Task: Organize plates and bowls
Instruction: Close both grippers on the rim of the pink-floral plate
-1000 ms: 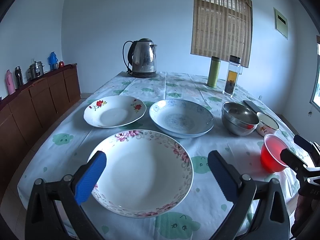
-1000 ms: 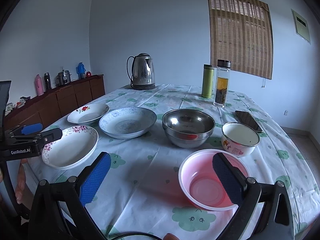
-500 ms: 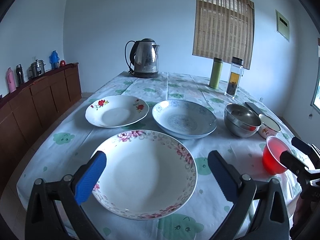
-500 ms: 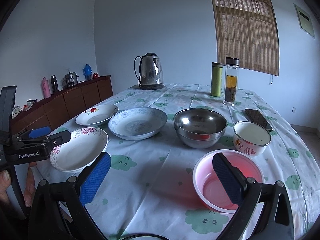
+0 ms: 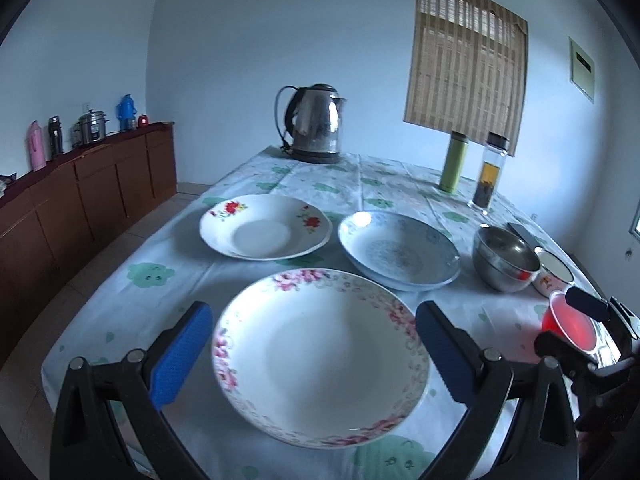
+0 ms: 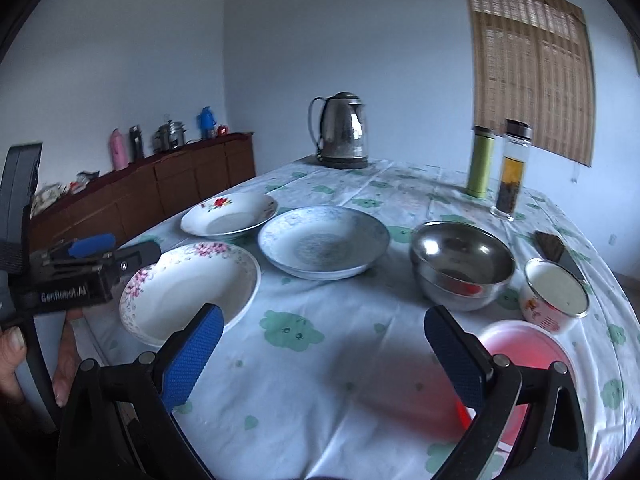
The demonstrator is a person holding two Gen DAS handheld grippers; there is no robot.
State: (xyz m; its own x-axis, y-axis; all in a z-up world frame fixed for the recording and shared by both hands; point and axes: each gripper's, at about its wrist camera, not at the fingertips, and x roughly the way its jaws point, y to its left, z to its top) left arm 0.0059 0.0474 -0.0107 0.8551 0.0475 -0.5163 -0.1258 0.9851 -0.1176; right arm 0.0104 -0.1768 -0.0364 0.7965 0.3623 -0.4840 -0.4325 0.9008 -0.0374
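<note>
A pink-flowered white plate (image 5: pixel 320 352) lies at the table's near edge. My left gripper (image 5: pixel 312 354) is open and hovers over it, a finger at each side. Behind it lie a red-flowered plate (image 5: pixel 266 232) and a blue-patterned plate (image 5: pixel 398 250). To the right stand a steel bowl (image 5: pixel 506 258), a small enamel bowl (image 5: pixel 554 274) and a pink plastic bowl (image 5: pixel 568 326). My right gripper (image 6: pixel 322 358) is open and empty above bare cloth. The pink plastic bowl (image 6: pixel 520 364) lies under its right finger. The left gripper (image 6: pixel 104 254) shows at the left of the right wrist view.
A steel kettle (image 5: pixel 314 124) stands at the table's far end. A green flask (image 5: pixel 454 162) and a glass bottle (image 5: pixel 490 176) stand at the far right. A dark phone (image 6: pixel 554 248) lies beside the enamel bowl. A wooden sideboard (image 5: pixel 80 200) runs along the left wall.
Both views have shifted rightward and slightly closer to the table. The right gripper has moved left, off the pink bowl and over bare cloth. Both grippers stay open.
</note>
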